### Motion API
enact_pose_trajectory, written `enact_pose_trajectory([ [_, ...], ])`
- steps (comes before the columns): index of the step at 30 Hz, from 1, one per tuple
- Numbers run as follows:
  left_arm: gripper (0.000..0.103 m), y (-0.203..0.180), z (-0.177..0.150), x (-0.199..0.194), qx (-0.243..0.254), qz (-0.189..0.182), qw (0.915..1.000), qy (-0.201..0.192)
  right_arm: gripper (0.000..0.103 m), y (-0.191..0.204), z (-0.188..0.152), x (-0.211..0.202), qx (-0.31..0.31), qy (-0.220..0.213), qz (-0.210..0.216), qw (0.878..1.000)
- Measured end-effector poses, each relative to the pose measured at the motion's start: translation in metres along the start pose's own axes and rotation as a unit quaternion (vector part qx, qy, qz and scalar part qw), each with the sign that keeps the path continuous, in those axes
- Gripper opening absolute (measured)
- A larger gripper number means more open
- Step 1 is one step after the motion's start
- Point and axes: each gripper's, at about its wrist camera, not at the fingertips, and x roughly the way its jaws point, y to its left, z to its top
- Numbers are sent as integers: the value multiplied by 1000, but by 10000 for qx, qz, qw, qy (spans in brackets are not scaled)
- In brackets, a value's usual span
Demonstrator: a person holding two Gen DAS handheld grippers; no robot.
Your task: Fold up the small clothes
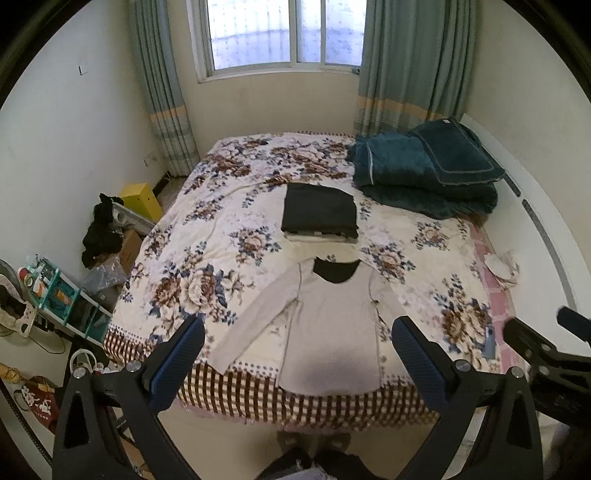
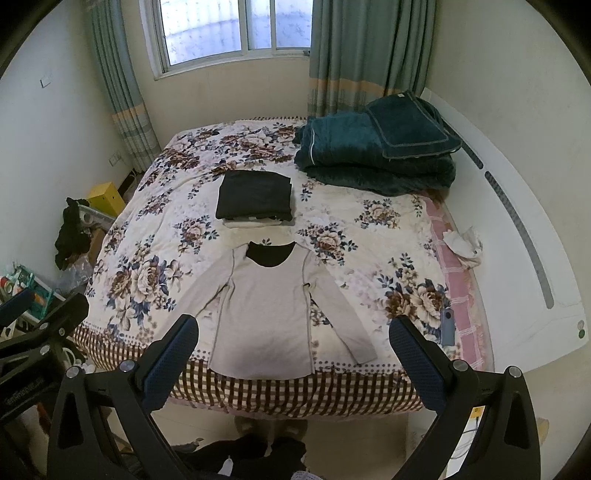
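Beige and long-sleeved, the shirt lies flat with both sleeves spread at the near edge of the floral bedspread, its dark-lined neckline pointing toward a folded pile topped by a black garment just beyond it. My left gripper and my right gripper both hang in the air before the bed with jaws wide apart, holding nothing. Folded teal blankets sit at the bed's far right corner below the curtained window.
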Motion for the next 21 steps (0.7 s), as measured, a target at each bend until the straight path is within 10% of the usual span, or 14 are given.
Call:
enact_pose_trajectory([
  [9, 103, 3, -13, 112, 141, 215, 9996, 132, 103, -6, 27, 88, 722, 503, -324, 9956],
  [21, 103, -40, -74, 327, 4, 420, 9930, 1102, 102, -154, -79, 349, 2361, 1765, -833, 9519],
])
